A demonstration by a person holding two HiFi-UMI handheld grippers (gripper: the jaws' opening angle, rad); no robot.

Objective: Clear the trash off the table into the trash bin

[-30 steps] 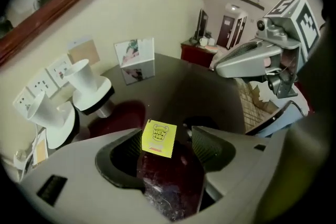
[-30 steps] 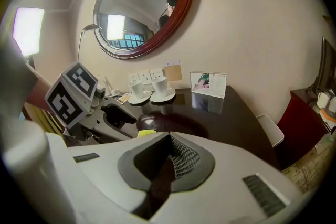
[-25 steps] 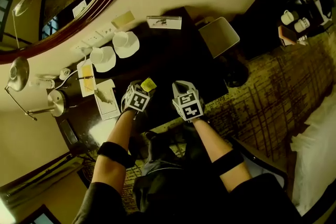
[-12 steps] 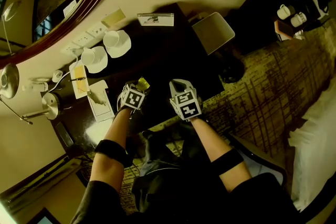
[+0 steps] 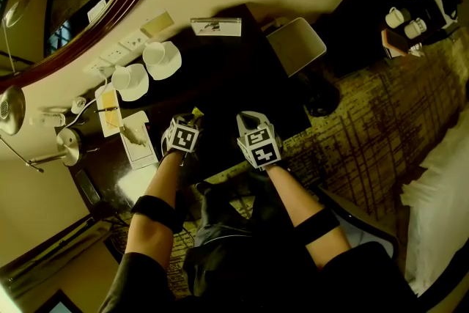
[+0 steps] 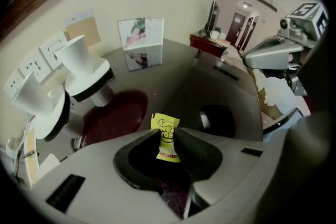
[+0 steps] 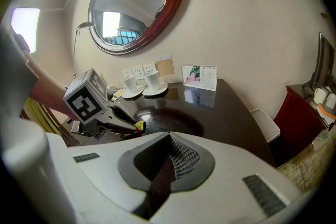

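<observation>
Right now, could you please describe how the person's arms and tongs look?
Both the left tongs and right tongs are pale grey plastic shells with dark meshed pads, each topped by a white cube with black square markers. Each forearm wears a black band; no cables show.
</observation>
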